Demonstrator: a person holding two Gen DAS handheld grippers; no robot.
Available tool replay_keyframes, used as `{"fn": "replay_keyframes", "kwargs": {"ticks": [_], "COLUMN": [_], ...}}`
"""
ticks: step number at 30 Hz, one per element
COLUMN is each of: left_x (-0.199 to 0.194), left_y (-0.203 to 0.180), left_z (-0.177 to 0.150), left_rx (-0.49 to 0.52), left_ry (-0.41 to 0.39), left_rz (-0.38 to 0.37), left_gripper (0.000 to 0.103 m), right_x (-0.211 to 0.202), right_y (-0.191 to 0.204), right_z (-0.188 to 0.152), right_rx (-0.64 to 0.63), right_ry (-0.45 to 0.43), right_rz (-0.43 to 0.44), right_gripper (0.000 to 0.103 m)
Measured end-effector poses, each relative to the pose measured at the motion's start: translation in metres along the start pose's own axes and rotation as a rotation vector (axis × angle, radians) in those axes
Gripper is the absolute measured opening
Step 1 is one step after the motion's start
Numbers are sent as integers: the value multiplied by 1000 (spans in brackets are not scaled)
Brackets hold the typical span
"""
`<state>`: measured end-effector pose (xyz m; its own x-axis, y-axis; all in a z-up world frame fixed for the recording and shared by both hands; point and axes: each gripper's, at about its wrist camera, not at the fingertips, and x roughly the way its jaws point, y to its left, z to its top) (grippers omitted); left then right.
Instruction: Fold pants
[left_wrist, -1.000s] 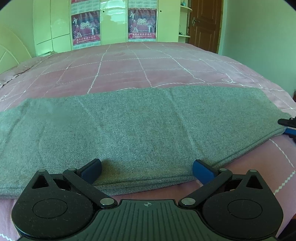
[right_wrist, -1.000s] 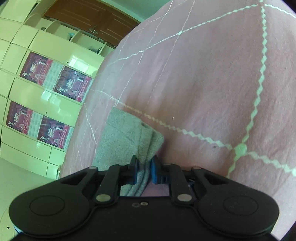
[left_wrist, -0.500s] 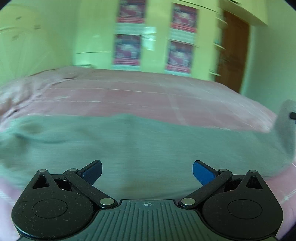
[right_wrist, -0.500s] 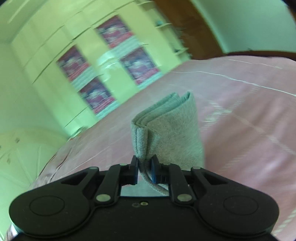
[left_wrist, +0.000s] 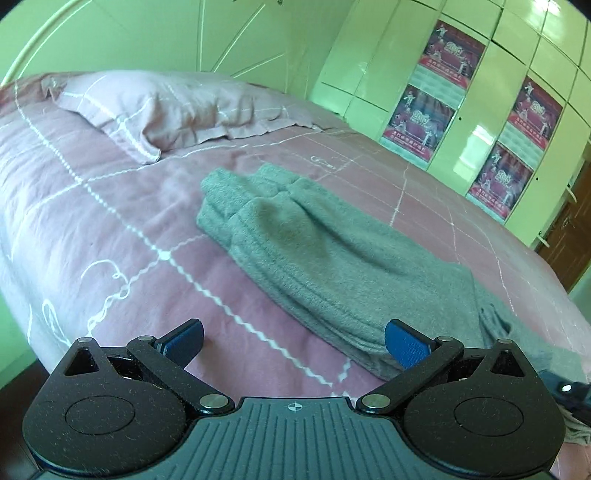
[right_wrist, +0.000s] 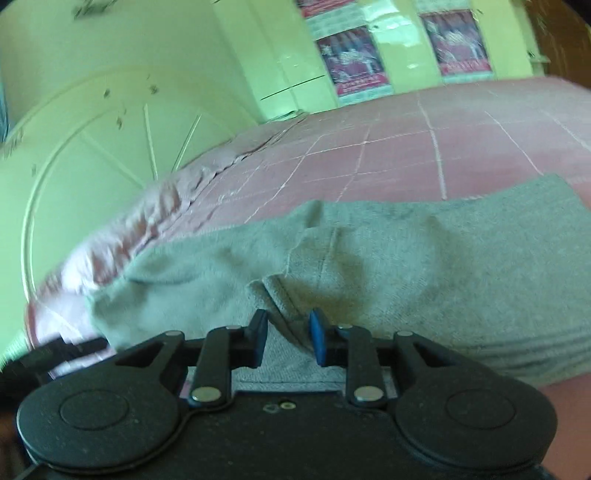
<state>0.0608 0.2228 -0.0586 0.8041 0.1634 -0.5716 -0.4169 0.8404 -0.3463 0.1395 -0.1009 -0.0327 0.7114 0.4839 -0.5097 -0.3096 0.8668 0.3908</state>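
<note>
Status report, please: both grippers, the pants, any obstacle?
Left gripper open, empty. Right gripper just opening, grey pants between its pads. Pants folded over on bed. No obstacle.

A: left gripper (left_wrist: 293, 341) status?
B: jaws spread wide, blue pads far apart, nothing between them. Pointing forward and down. Right-hand pad sits just in front of the near edge of the grey pants (left_wrist: 332, 266); contact can't be confirmed.
A: right gripper (right_wrist: 288, 334)?
B: jaws have just been opening. Narrow gap now, a fold of the pants lying in it. Left pad looks clear of the cloth, right pad close against it; no firm pinch visible. Also angled down.
A: visible from the other camera?
B: black part at the lower right edge of the left view, probably it.
</note>
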Motion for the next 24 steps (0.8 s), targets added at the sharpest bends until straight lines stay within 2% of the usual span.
{"fn": "replay_keyframes", "kwargs": {"ticks": [3,5,6,7,10,14,16,18,20,21,22,23,24], "left_x": [4,4,2,-1,-3,3,15,30,40,48,52,50,46], "left_y": [-4,-16,-25,-31,-53,-105,-134,-163,-182,-190,-193,-192,-194], "left_z": [-1,-3,-4,-3,-3,-3,-4,-10,-17,-25,-35,-43,-48], "left_rx": [10,56,79,89,86,182,217,263,285,331,366,382,419], "left_ry": [-6,-20,-28,-39,-37,8,73,152,178,207,219,191,168], "left_rz": [-13,-43,-45,-53,-187,-316,-354,-357,-342,-286,-244,-237,-226], "left_gripper": [103,103,103,103,103,103,102,81,80,78,76,76,76], "right_x": [-14,-9,-8,-15,-33,-79,-99,-117,-133,-134,-130,-119,-105], "right_y": [-18,-27,-28,-33,-64,-111,-135,-155,-171,-173,-175,-178,-182], "right_z": [7,2,2,1,4,11,11,9,4,3,1,-2,-6], "right_rx": [14,17,17,42,241,336,397,439,456,453,443,442,445], "right_ry": [-59,8,29,1,-72,-206,-262,-294,-323,-320,-289,-229,-140], "right_rz": [-18,27,20,21,44,-63,-123,-157,-147,-129,-97,-66,-80], "right_gripper": [15,16,15,15,16,17,19,19,19,19,19,19,15]}}
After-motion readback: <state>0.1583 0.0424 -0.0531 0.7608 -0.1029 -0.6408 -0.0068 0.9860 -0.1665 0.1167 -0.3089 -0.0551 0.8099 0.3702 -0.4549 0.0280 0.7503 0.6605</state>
